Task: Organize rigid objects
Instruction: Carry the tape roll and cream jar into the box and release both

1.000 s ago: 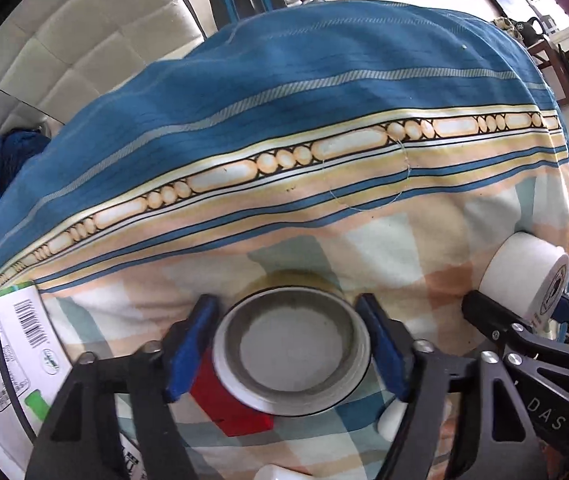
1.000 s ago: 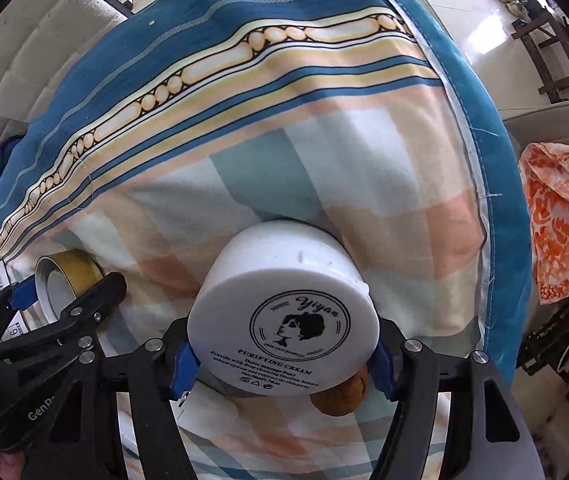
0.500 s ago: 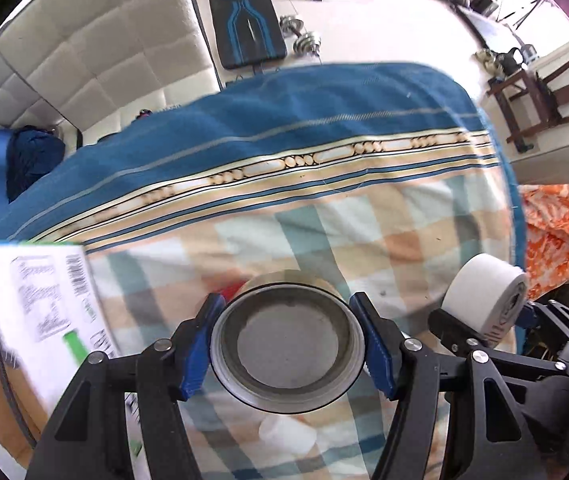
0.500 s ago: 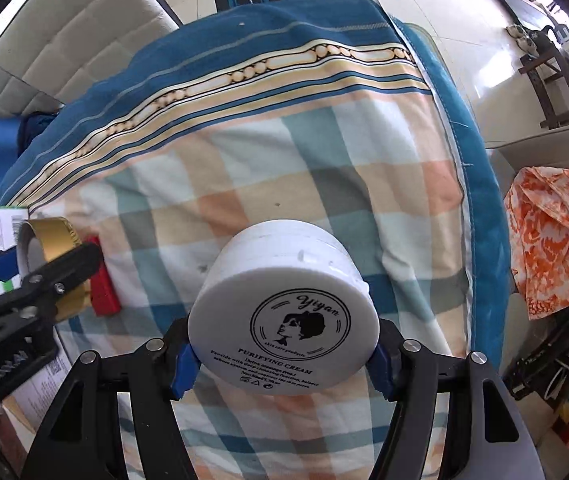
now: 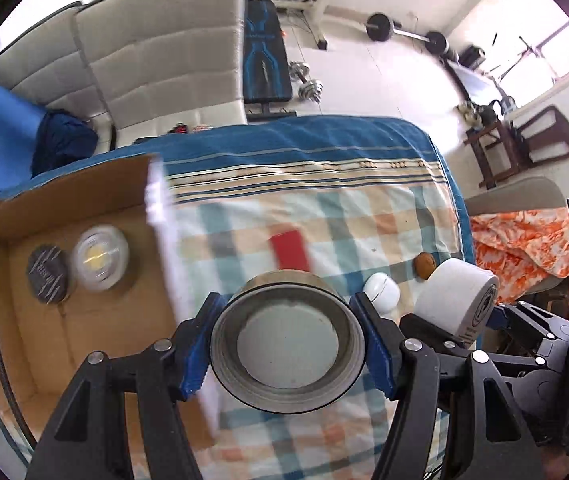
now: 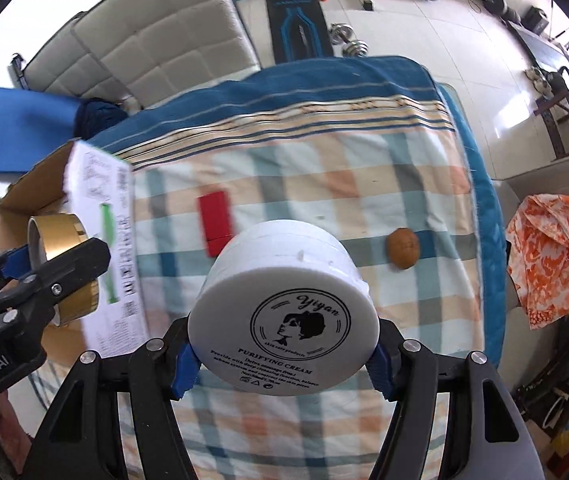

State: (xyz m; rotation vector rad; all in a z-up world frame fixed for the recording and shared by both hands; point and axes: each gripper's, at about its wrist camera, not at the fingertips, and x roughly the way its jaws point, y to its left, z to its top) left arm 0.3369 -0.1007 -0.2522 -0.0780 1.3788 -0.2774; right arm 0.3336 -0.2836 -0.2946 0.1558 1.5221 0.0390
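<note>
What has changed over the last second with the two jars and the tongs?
Both tongs rose away from the checked cloth, carrying their loads: the left tongs with the gold tin, the right tongs with the white cream jar. The cardboard box came into view. Both grips stayed shut; the red block lies unmoved.

The gold tin (image 5: 287, 342) hides part of the red block (image 5: 290, 249) in the left wrist view, and the white flap (image 5: 172, 264) of the cardboard box (image 5: 64, 320) is smeared with motion blur, so its print cannot be read. In the right wrist view the white cream jar (image 6: 284, 308) covers the checked cloth (image 6: 324, 184) behind it and the lower corner of the red block, while the box is mostly hidden behind its flap and the left gripper's fingers (image 6: 80, 264). The dark round lid (image 5: 47, 274) inside the box shows a pattern too blurred to make out.
</note>
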